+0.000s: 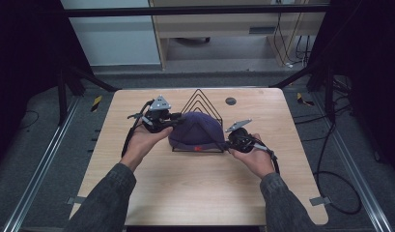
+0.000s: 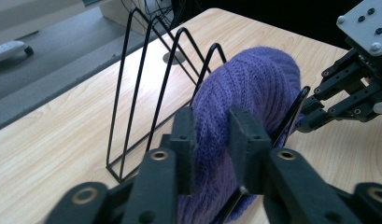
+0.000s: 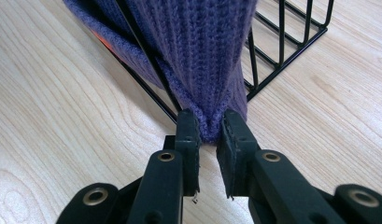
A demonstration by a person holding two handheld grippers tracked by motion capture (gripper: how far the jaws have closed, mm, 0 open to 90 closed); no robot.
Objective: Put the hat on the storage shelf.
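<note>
On the light wooden table, near its centre, a purple knit hat hangs over the front wires of a black wire rack. From the hat, the left gripper is at nine o'clock and its jaws are closed on a fold of the knit, with the fabric pressed between the pads. The right gripper is at about four o'clock and pinches the lower edge of the hat, near the rack's base wire, just above the tabletop. A small round grey cap sits in the table at about one o'clock from the hat, close to the far edge. Around the table lies a grey floor with metal rails at both sides and black cables at three o'clock. At twelve o'clock, behind the table, stands a pale cabinet next to an open wooden shelf.
</note>
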